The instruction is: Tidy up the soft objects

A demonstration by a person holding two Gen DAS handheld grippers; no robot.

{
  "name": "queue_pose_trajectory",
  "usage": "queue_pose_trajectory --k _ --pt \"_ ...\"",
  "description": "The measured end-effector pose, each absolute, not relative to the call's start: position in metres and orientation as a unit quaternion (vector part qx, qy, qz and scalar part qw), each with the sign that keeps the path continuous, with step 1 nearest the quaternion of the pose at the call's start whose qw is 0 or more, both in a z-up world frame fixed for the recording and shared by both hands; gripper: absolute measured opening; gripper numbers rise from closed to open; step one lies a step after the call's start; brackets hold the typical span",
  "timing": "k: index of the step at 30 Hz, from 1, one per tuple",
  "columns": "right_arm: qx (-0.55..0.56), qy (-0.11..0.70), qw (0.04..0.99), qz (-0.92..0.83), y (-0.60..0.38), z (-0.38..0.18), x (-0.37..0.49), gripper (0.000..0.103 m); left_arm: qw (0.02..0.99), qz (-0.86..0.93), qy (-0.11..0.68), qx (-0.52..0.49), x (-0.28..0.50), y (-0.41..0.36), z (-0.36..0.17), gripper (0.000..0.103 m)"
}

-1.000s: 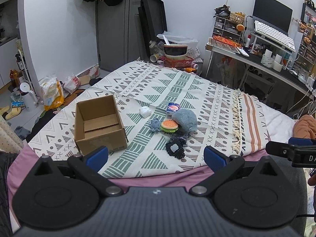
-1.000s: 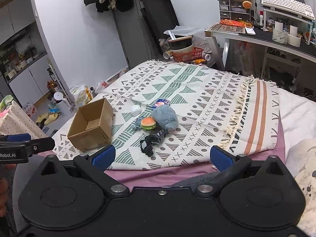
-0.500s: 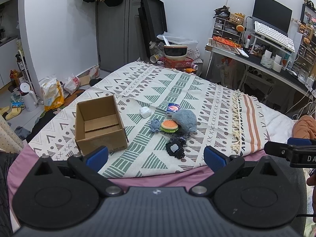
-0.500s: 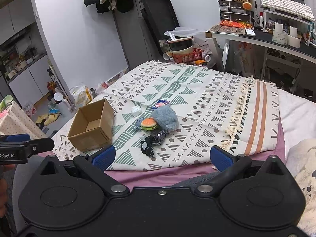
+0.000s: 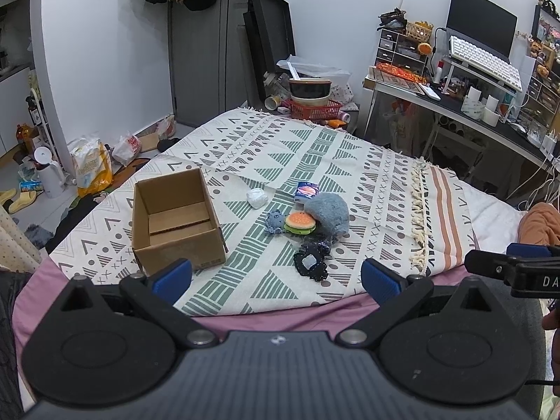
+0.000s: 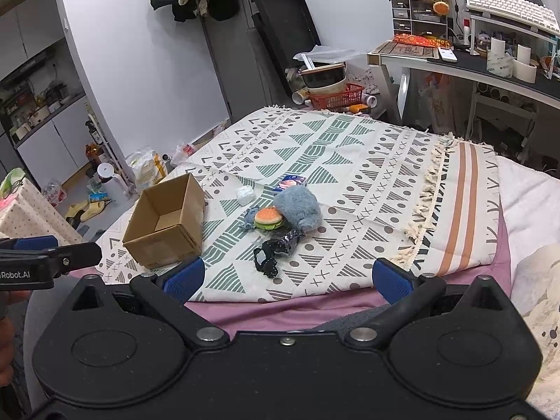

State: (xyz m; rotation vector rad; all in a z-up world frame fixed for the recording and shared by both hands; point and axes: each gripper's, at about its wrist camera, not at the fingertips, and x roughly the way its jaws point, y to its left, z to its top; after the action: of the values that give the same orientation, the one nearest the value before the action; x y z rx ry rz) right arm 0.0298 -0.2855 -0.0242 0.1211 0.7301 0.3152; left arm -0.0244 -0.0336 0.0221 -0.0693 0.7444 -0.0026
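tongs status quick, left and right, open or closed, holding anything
Left tongs: open, holding nothing, short of the cardboard box.
Right tongs: open, holding nothing, short of the toys on the blanket.

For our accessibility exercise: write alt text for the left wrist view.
An open left gripper hovers over a patterned blanket holding an empty cardboard box and, to its right, a cluster of small soft toys. A cluttered desk stands behind.

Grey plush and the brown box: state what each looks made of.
Grey plush: seems to be fuzzy synthetic fur, matte; the nap looks shaggy and the outline blurry. Brown box: corrugated cardboard, probably uncoated; plain kraft brown, thin folded walls, inner flaps lying flat.
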Motion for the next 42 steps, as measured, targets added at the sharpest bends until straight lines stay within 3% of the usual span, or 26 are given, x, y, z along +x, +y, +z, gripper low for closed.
queue_pose_trajectory --k 25,42 --pt "0.122 0.389 0.9 0.152 -0.297 -0.061 0.086 0.103 0.918 -0.02 0.391 -0.064 0.04 -0.031 -0.013 0.102" --pt "0.171 0.426 0.877 0.143 -0.305 -0.104 0.145 0.103 0.894 -0.034 0.435 -0.107 0.103 -0.041 -0.069 0.098"
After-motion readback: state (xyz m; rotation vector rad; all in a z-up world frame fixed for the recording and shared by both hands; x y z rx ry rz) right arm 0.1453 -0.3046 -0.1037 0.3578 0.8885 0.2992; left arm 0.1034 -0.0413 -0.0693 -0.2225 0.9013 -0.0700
